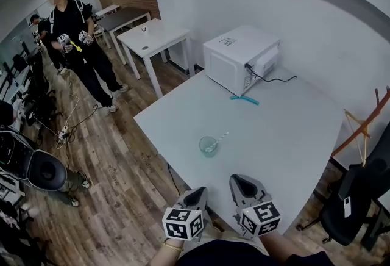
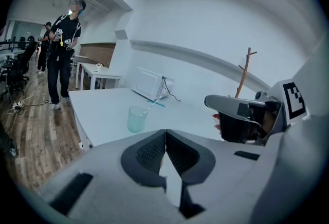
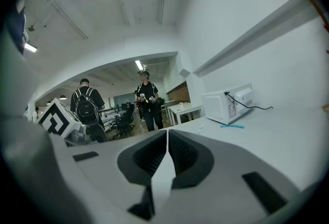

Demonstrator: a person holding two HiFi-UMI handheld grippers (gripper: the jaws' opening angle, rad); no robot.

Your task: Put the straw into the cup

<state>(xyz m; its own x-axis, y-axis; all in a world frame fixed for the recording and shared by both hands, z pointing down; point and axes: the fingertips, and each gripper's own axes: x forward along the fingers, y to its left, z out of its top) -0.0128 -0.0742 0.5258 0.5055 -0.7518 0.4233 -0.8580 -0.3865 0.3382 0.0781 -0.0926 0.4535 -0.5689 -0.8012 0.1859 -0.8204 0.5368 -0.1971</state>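
A clear greenish cup [image 1: 208, 146] stands on the white table [image 1: 292, 136], left of its middle. A pale straw [image 1: 217, 140] leans out of the cup toward the right. In the left gripper view the cup [image 2: 137, 118] and the straw [image 2: 150, 107] lie ahead and a little left of my left gripper [image 2: 165, 133], well beyond it. Both grippers hang over the table's near edge, apart from the cup: the left gripper [image 1: 196, 191] and the right gripper [image 1: 244, 182]. Each is shut with nothing between its pads. The right gripper [image 3: 167, 133] points past the table's left side.
A white microwave [image 1: 234, 57] sits at the table's far end with a blue strip [image 1: 244, 99] lying in front of it. A black chair [image 1: 353, 197] and a wooden rack [image 1: 359, 127] stand to the right. People [image 1: 79, 39] stand on the wooden floor at far left.
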